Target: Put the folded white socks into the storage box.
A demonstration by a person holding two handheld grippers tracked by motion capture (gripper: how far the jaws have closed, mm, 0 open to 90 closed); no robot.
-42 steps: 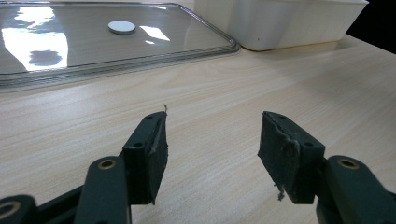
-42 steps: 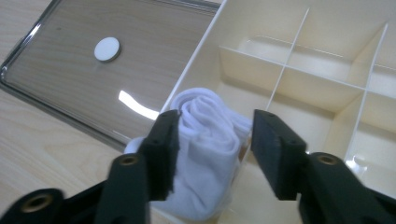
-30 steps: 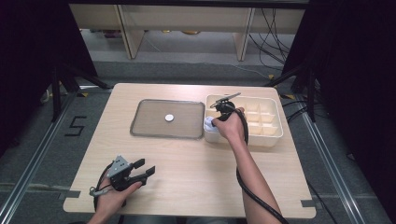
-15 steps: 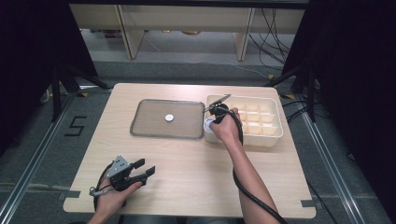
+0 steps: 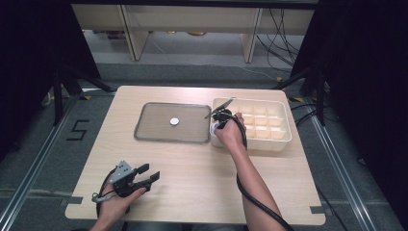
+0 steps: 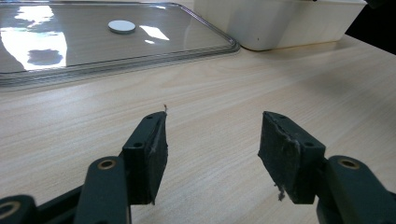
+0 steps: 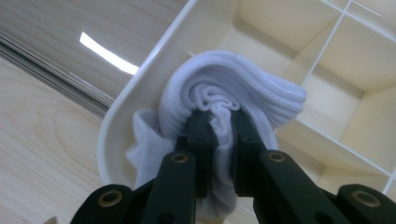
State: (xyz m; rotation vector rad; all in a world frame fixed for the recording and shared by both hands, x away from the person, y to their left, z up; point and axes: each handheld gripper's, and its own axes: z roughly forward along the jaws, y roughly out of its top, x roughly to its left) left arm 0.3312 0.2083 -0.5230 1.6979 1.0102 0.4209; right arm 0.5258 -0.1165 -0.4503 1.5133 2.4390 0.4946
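Note:
My right gripper [image 7: 219, 119] is shut on a rolled white sock [image 7: 233, 79], its pads pinching the folded middle; its jaws have just been closing on it. The sock hangs over the near-left corner compartment of a cream divided box [image 7: 140, 79]. From above, the right gripper [image 5: 219, 124] and the sock [image 5: 214, 128] sit at the left end of the box [image 5: 281, 139]. Low over the table's front left, my left gripper [image 5: 149, 174] stands open, with nothing between its fingers [image 6: 149, 149].
A grey tray [image 5: 144, 130] lies left of the box with a small white disc [image 5: 174, 121] on it. From the left gripper, the tray [image 6: 116, 51] and disc [image 6: 121, 26] lie ahead on bare wood. Cable trails from the right hand.
My right hand has edged slightly left with the sock, toward the box's left corner. The left gripper has stayed where it was.

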